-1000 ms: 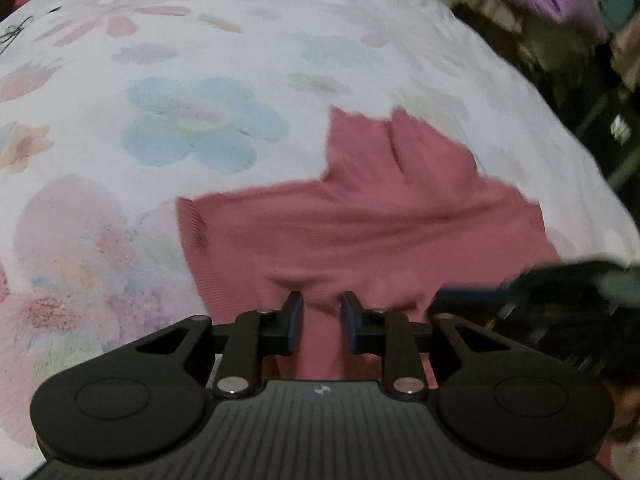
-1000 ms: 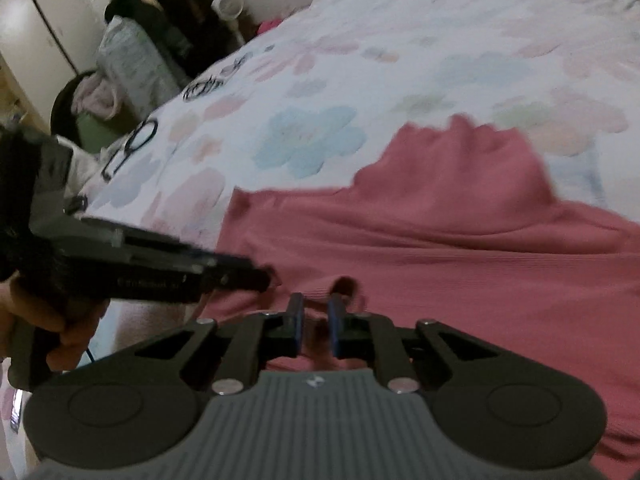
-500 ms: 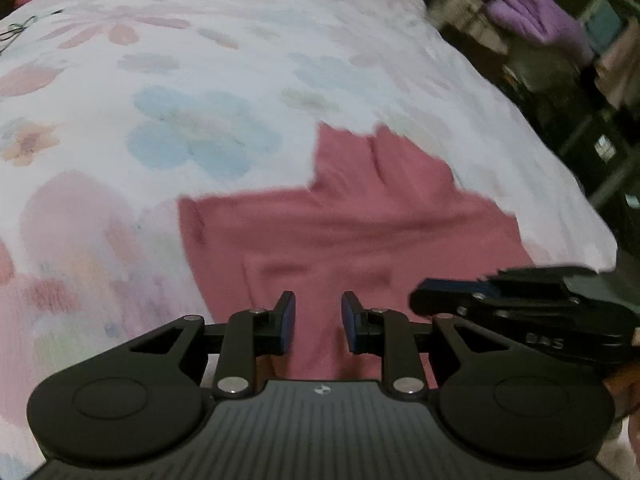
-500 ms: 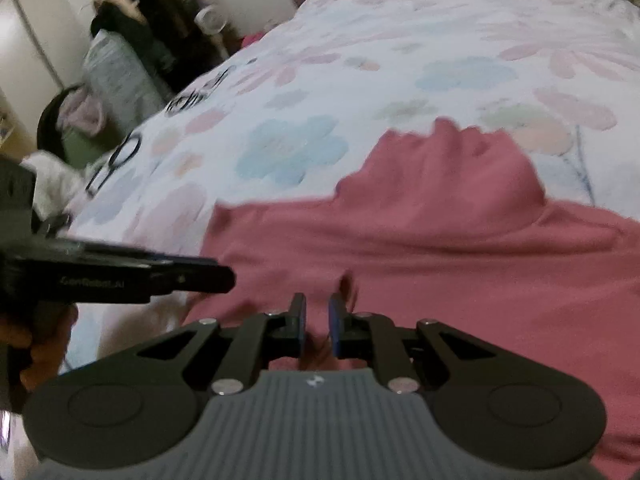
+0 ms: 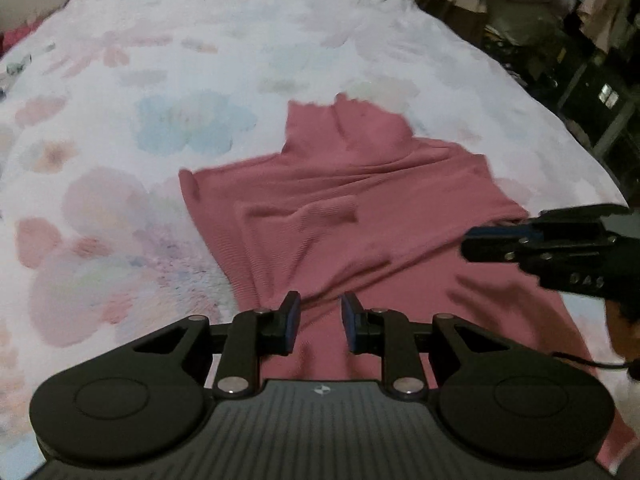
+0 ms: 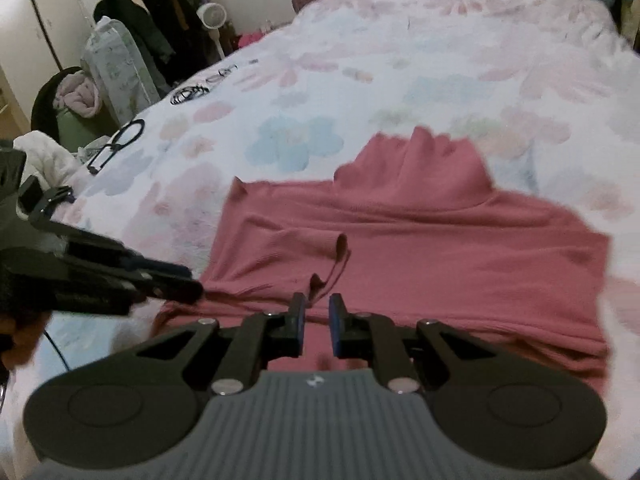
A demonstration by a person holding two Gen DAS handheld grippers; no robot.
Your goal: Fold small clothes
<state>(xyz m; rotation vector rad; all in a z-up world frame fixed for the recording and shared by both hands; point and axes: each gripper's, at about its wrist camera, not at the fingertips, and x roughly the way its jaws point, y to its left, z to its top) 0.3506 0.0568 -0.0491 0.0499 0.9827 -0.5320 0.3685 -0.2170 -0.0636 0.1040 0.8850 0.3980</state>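
Two grippers hang above one pink top (image 5: 360, 200); the left gripper (image 5: 319, 322) has its jaws partly apart with nothing clamped, cloth showing below the gap; the right gripper (image 6: 318, 326) is narrowly parted and also grips nothing — both sit over the top's near hem. The top lies flat on the floral bedspread (image 5: 160, 80), one sleeve folded across its front. Only the right wrist view shows the coats (image 6: 152, 12), one white fan (image 6: 212, 14) and black cables (image 6: 120, 140) left of the top.

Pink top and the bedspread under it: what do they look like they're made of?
Pink top: looks like a thin ribbed knit, matte; fine parallel ribs show and it drapes in soft folds. Bedspread: seems a fuzzy, fleece-like fabric with a pastel flower print; blur leaves the weave unclear.
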